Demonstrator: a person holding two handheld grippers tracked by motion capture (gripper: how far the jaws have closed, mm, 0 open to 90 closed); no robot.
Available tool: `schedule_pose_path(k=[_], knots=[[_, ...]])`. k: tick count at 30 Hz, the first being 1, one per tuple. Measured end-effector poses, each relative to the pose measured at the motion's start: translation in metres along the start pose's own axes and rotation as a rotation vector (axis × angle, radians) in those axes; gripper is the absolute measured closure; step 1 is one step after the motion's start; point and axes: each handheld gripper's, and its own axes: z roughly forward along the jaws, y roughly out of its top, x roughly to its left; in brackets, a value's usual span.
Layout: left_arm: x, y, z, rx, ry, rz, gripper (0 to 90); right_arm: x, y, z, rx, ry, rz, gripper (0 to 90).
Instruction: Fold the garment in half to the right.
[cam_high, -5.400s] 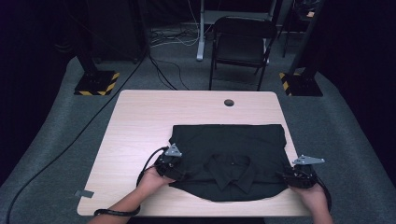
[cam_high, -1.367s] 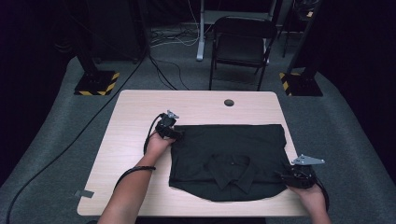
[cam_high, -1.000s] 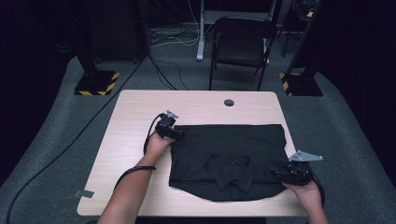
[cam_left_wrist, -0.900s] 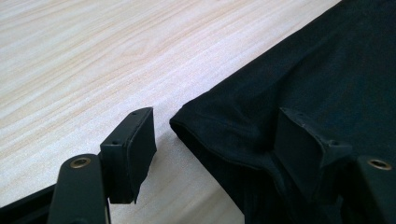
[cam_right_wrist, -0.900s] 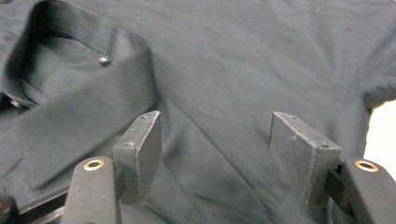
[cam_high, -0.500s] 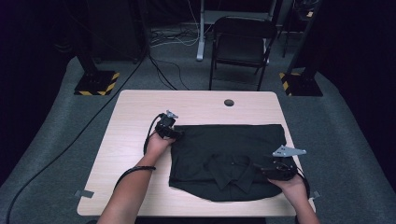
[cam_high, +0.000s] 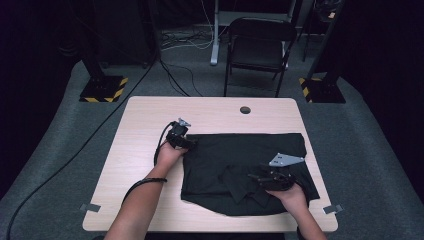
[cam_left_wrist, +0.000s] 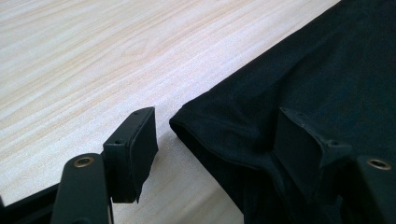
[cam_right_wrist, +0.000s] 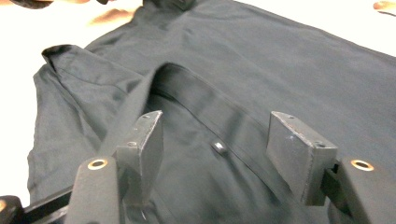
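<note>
Shirt (cam_high: 240, 170) lies unmoved; your right gripper (cam_high: 257, 176), jaws apart, has slid inward over its collar, while your left gripper (cam_high: 189, 143), also apart, stays at its far corner.

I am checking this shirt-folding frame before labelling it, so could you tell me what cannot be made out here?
- High view: the right gripper jaws, dark against the black shirt.
- Left gripper view: the shirt's corner lies between the jaws; the right edge cuts off the shirt.
- Right gripper view: the small button is blurred.
</note>
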Motion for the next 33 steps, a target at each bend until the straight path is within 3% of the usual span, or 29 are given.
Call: schedule_pose_path(k=[33], knots=[[0.001,-0.001,0.001,-0.005,-0.01,-0.014,30.3,0.066,0.036,0.064,-0.036,0.163,-0.073,36.8]])
